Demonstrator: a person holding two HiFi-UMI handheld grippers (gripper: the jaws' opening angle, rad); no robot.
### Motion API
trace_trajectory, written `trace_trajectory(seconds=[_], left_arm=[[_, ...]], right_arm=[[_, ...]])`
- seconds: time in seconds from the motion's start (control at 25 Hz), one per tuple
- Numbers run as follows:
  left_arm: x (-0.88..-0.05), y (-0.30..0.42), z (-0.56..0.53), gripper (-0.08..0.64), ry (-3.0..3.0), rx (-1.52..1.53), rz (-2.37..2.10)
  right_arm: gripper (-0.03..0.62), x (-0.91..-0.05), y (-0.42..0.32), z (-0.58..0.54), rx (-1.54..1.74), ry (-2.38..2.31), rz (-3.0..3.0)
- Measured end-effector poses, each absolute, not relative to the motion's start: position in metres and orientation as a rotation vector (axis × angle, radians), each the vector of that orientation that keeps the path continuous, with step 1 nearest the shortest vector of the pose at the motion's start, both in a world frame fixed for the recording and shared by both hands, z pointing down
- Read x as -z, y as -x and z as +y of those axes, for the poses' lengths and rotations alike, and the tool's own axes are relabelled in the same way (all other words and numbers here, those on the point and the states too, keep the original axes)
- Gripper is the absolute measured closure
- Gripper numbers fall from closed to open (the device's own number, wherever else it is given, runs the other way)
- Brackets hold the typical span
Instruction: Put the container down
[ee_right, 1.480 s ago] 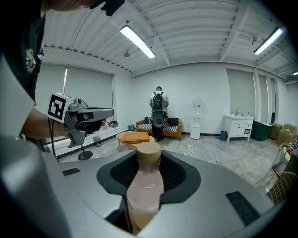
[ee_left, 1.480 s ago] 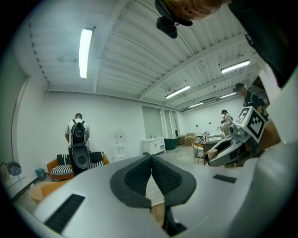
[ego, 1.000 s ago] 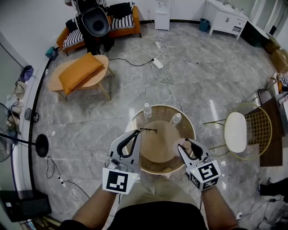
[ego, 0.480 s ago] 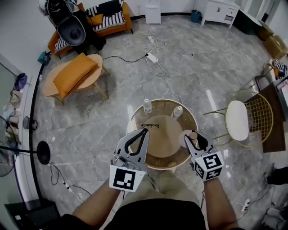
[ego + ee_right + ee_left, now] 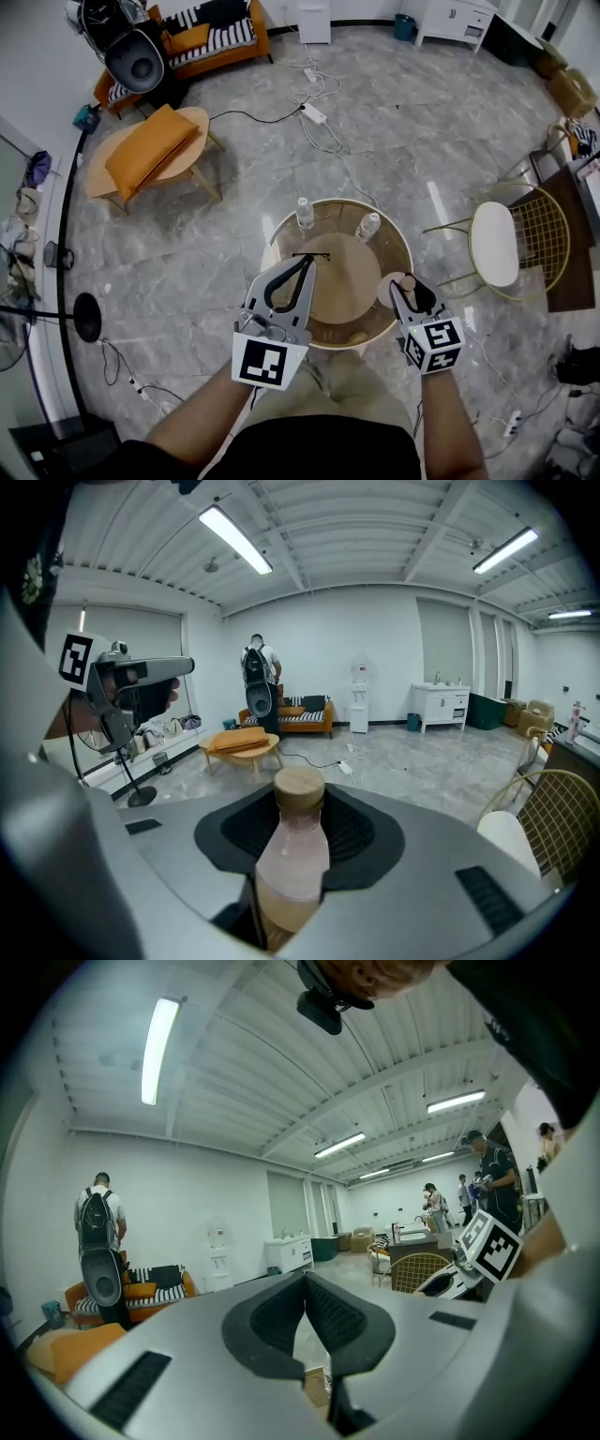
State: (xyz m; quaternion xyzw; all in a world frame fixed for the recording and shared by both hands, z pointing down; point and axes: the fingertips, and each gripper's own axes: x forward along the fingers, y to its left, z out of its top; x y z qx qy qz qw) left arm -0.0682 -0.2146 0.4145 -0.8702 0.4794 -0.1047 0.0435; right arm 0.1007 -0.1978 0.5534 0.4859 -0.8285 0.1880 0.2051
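My right gripper (image 5: 401, 289) is shut on the container, a pale pink bottle (image 5: 291, 860) with a wooden cap (image 5: 298, 784). It holds the bottle (image 5: 391, 287) upright over the right rim of the round glass-edged table (image 5: 281, 246). My left gripper (image 5: 307, 263) hovers over the table's left part with its jaws shut and nothing between them; its tips (image 5: 305, 1282) meet in the left gripper view. Two clear bottles (image 5: 304, 214) (image 5: 368, 225) stand at the table's far side, and a pair of glasses (image 5: 310, 256) lies near the middle.
A white-seated gold wire chair (image 5: 494, 244) stands to the table's right. A low wooden table with an orange cushion (image 5: 141, 150) is at the far left, cables (image 5: 317, 114) run over the floor beyond, and a stand's round base (image 5: 85, 318) sits left.
Both grippers have moved a little forward over the table, the left one also to the right. The bottle stays in the right gripper.
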Motion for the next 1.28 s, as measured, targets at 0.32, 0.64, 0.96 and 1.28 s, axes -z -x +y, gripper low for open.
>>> trace_trajectory(seconds=[0.32,0.64,0.96,1.28], left_arm=[[-0.442,0.068,-0.224,0.545,2.668,0.305,1.544],[-0.449,0.061,-0.234,0.545,2.646,0.287,1.552],[-0.457,0.052,-0.236,0.545,2.652,0.291,1.554],[-0.474,0.059,-0.240,0.545,2.659,0.326,1.579]], right_arm=[[0.440,-0.581,-0.106,-0.199,-0.548,-1.358,-2.289],[0.440,-0.619,-0.108,-0.202,-0.608,-1.348,-2.265],[0.440,-0.660,-0.120,-0.205,-0.658,-1.335,-2.205],[0.440,-0.702,-0.119,-0.209,-0.705,-1.309,-2.158]])
